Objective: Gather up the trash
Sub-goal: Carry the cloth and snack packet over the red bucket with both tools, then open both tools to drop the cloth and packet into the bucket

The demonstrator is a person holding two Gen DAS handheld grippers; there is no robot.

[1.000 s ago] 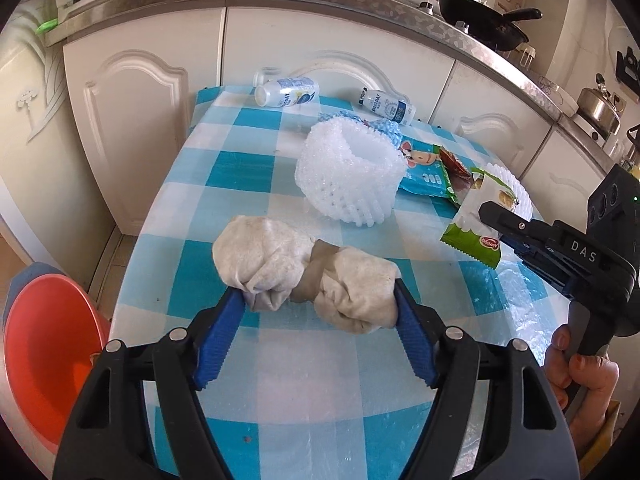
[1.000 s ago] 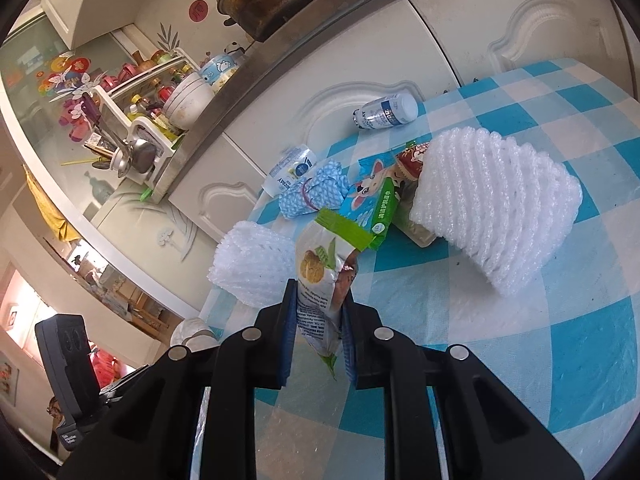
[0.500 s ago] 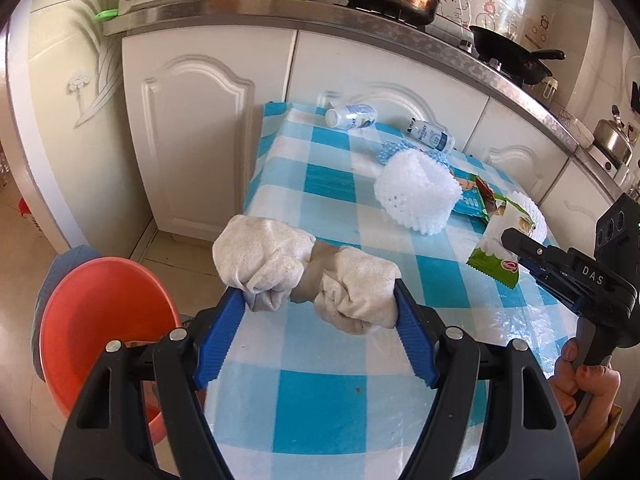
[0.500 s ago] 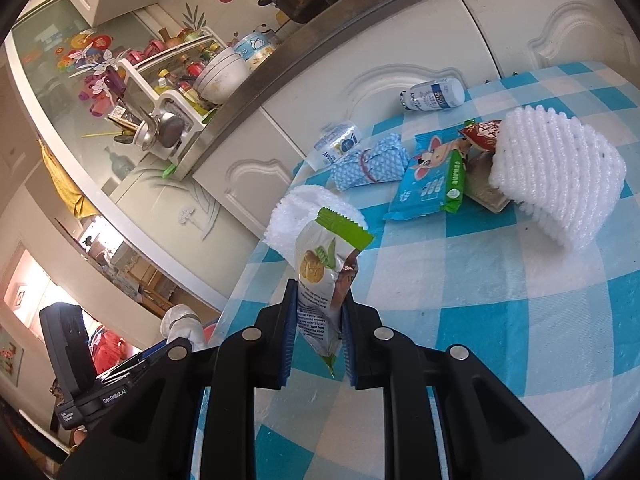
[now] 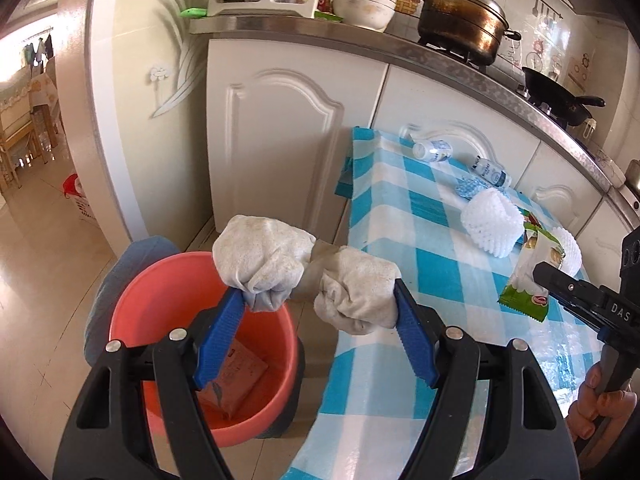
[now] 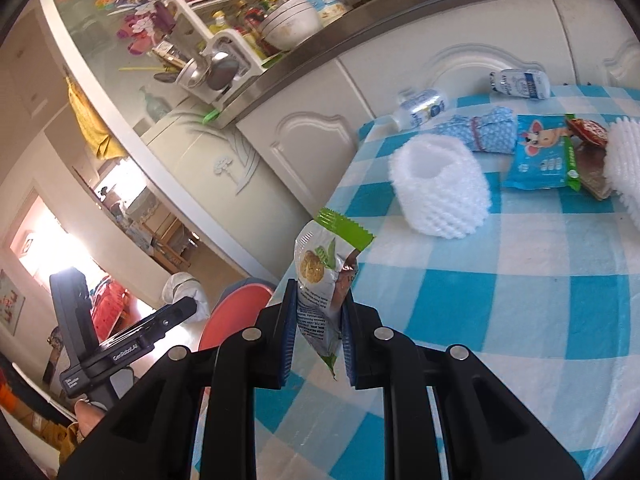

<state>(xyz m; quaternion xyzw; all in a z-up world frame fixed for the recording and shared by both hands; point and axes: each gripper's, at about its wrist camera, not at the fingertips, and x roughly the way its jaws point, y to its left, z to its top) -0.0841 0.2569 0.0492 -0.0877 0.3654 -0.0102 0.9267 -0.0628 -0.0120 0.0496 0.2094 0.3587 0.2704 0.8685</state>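
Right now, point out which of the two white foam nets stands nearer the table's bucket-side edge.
The cup-shaped foam net standing open-mouthed, in front of the blue dotted bundle; the other net lies farther, past the blue wipes pack.

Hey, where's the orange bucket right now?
In the left wrist view the orange bucket sits on the floor at lower left, beside the checked table's edge, below the wadded cloth in the left gripper.
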